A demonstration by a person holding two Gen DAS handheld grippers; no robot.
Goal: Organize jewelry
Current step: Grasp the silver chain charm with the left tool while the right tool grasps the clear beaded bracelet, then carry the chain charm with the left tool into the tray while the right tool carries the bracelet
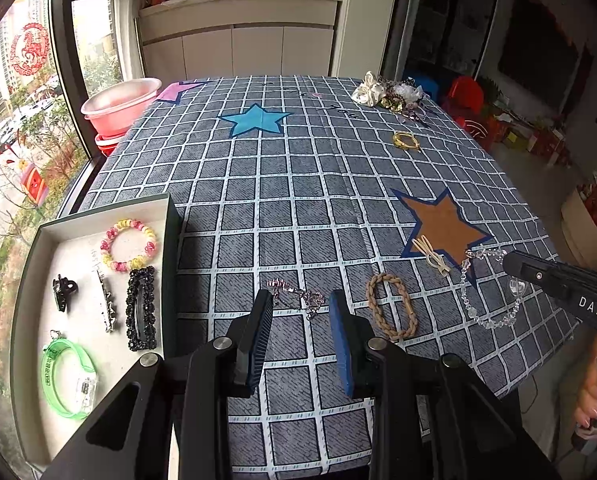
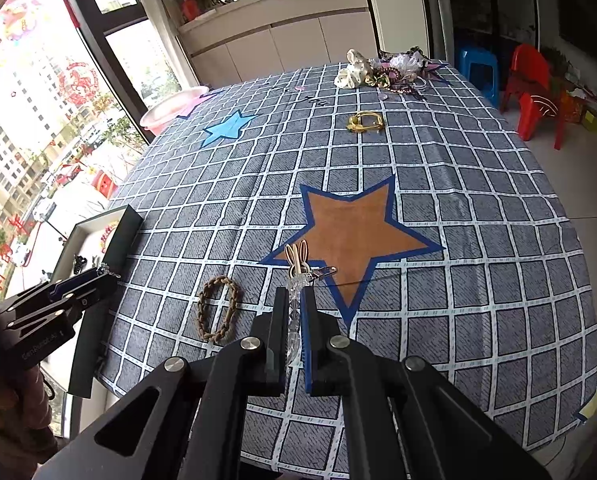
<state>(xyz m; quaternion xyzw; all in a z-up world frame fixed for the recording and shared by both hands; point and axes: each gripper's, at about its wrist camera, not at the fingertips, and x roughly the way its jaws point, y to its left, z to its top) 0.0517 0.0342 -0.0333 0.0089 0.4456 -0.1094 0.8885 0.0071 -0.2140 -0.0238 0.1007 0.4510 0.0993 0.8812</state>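
My left gripper (image 1: 300, 300) is open above the cloth, its tips on either side of a thin pink-grey chain (image 1: 298, 292). My right gripper (image 2: 295, 300) is shut on a clear bead bracelet (image 2: 294, 320); the same bracelet (image 1: 486, 292) shows in the left wrist view under the right gripper (image 1: 514, 264). A braided tan loop (image 1: 392, 306) and a cream bunny clip (image 1: 430, 256) lie between the grippers. A grey tray (image 1: 30, 272) at the left holds a pink-yellow bead bracelet (image 1: 129, 245), a green bangle (image 1: 68, 376) and black clips (image 1: 140, 308).
A gold bracelet (image 1: 405, 141) lies farther back on the checked cloth. A heap of scrunchies and hair pieces (image 1: 386, 94) sits at the far right corner. A pink basin (image 1: 120, 104) stands off the far left corner by the window. Red chairs (image 2: 534, 88) stand to the right.
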